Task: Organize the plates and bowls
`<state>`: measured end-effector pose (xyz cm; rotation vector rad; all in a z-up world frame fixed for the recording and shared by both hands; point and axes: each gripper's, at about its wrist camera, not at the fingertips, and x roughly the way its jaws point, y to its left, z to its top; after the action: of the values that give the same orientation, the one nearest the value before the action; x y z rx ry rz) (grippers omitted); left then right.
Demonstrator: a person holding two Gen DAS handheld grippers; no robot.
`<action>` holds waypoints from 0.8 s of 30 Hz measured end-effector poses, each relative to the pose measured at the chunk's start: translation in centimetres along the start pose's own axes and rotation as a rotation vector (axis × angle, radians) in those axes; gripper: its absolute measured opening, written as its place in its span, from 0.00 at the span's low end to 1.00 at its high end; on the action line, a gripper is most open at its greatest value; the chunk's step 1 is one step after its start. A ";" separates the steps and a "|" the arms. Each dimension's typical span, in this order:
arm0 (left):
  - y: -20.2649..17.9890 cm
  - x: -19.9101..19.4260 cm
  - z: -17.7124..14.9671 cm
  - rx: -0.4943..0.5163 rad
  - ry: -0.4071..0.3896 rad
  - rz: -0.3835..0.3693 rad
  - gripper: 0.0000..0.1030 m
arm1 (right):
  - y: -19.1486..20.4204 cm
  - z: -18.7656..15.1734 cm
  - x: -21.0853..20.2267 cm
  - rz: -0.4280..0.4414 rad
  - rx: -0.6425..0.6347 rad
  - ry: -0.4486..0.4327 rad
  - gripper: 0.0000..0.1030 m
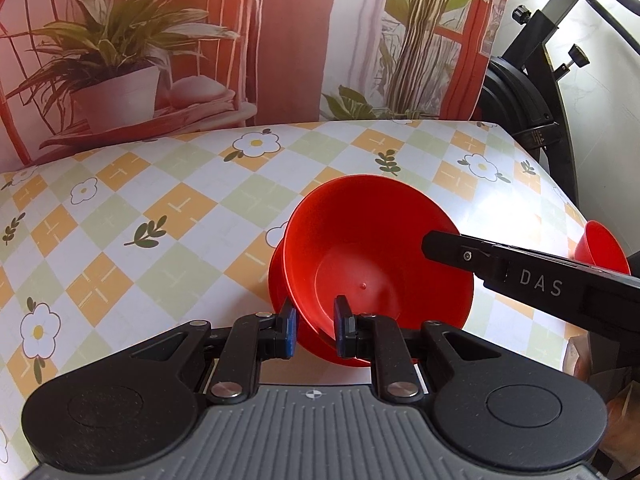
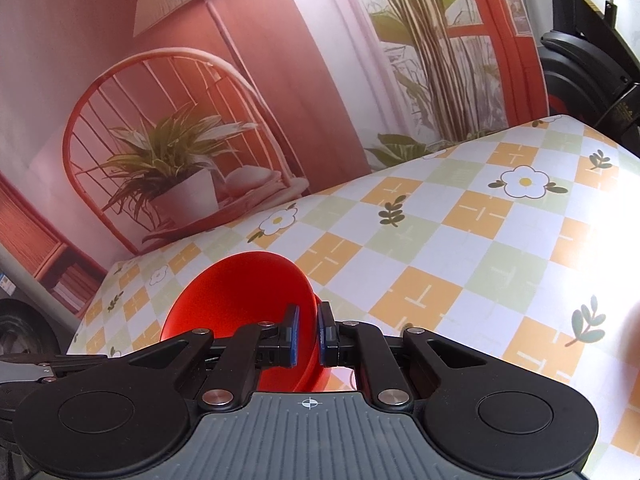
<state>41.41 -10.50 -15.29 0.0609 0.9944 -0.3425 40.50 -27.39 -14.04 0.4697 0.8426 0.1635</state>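
Observation:
Two nested red bowls (image 1: 372, 248) sit tilted on the checked flower tablecloth (image 1: 160, 200); the outer one shows only as a red edge at the left. My left gripper (image 1: 316, 330) is shut on their near rim, blue pads on either side of the wall. From the right, the right gripper's black finger (image 1: 460, 256) reaches the right rim. In the right wrist view the same red bowls (image 2: 240, 300) lie left of centre, and my right gripper (image 2: 308, 336) is shut on their right rim. Another red bowl (image 1: 600, 246) stands at the table's right edge, partly hidden behind that finger.
A printed backdrop (image 1: 200, 60) of a potted plant and chair stands along the table's far edge. A black exercise bike (image 1: 532, 92) is off the back right corner. The tablecloth (image 2: 480, 260) stretches bare to the right of the bowls.

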 end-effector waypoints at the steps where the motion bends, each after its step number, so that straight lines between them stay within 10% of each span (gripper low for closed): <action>1: 0.0 0.1 0.0 0.001 0.001 0.001 0.19 | 0.0 -0.1 0.1 -0.002 0.000 0.002 0.09; 24: 0.7 -0.4 0.2 -0.012 -0.049 0.055 0.20 | 0.2 -0.3 -0.4 -0.058 -0.047 -0.022 0.11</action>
<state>41.58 -9.82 -14.90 0.0686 0.9442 -0.2859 39.99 -27.27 -13.82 0.4022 0.8278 0.1240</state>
